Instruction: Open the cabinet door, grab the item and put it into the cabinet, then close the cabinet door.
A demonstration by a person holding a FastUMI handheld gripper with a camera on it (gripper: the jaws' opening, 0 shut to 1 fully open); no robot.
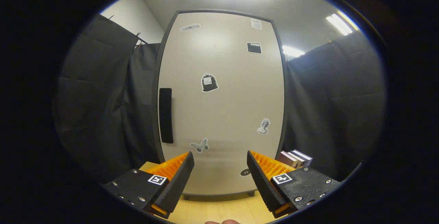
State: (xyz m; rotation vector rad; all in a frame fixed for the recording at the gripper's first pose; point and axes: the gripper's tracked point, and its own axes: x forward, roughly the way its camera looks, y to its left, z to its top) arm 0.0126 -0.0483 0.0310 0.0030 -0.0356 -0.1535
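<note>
The gripper (220, 169) hangs with its two fingers spread wide and nothing between them, the left finger (178, 179) and the right finger (262, 179) well apart, each black on its inner pad with orange ribbing behind. Each finger's black mount carries one small square black-and-white marker, so two markers in all.

Straight ahead, beyond the fingertips, stands the cabinet (219, 107), upright on the pale wooden table (219, 210). Its single beige door is closed, framed by a dark edge. From left to right on that door: one long black handle (165, 115) runs vertically near the left edge, above and to the left of the left finger. Next come the stickers (209, 82), seven that I can count: an oval one at the top left, a butterfly low down just above the left fingertip, a dark bag-shaped one near the middle, a small dark round one at the bottom between the fingers, a pale one at the top right, a clapperboard under it, and a bust figure lower right.

Right of the cabinet, just beyond the right finger, a few boxes (295, 158) stand side by side on the table; I make out about three.

Black cloth hangs on both sides.
</note>
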